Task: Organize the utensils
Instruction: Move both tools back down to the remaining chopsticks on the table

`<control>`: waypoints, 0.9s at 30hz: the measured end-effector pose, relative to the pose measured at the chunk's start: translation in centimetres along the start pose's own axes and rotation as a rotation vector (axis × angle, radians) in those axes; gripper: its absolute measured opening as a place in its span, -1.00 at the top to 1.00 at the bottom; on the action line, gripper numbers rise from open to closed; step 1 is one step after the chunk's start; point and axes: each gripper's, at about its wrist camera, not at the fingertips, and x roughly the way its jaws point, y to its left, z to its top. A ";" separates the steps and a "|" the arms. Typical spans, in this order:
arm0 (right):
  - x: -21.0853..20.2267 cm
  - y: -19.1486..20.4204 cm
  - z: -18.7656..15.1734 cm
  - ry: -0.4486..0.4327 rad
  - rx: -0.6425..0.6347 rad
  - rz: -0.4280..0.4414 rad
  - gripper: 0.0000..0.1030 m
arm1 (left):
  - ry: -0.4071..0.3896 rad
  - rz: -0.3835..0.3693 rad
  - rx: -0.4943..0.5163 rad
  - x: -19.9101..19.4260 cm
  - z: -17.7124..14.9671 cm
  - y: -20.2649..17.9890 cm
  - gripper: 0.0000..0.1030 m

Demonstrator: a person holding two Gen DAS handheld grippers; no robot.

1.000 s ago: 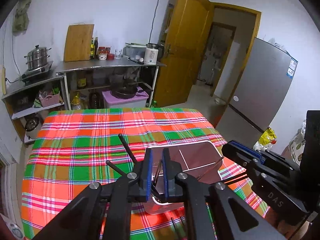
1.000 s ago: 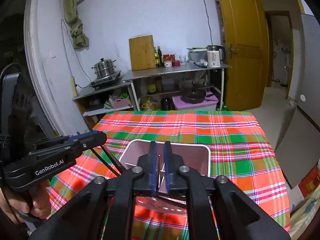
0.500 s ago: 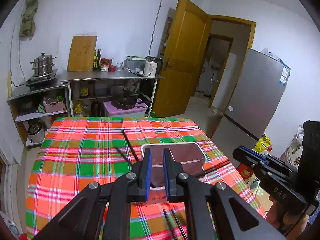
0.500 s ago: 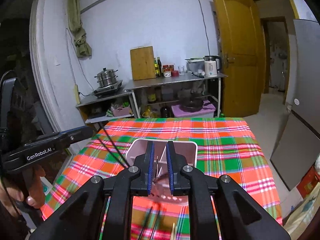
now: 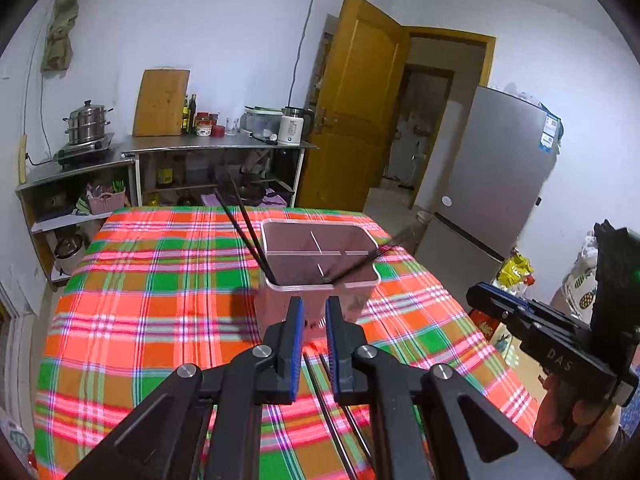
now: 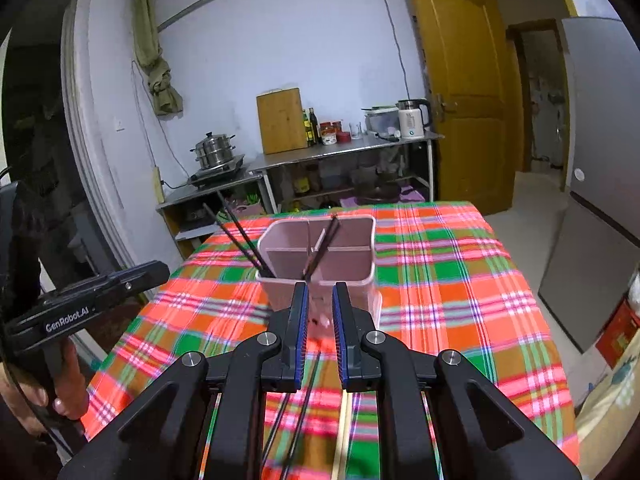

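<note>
Chopsticks (image 5: 244,224) now standing in pink holder (image 5: 320,286) mid-counter (image 5: 140,300); more lying loose (image 5: 332,412) below. Left gripper (image 5: 312,320) and right gripper (image 6: 320,308): fingers nearly together, clamped on nothing, pulled back from holder since a second ago. Drop-off likely done; loose ones next.

Loose chopsticks (image 5: 332,408): lay on the plaid tablecloth (image 5: 152,304), lower ends hidden under the gripper frame.
Pale chopstick (image 6: 343,432): only a short stretch showed below the right gripper.
Holder (image 6: 320,264): near wall partly screened by fingers (image 6: 298,320); base print blurred.
Right-leaning chopsticks (image 5: 360,264): tips blurred.
Hand (image 6: 44,396): cut by left edge.
Shelf jars (image 5: 204,124): labels too small.
</note>
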 end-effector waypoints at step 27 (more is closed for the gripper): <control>1.8 -1.0 -8.3 0.168 0.007 -0.017 0.76 | 0.204 0.001 -0.048 4.5 -9.1 -0.2 0.81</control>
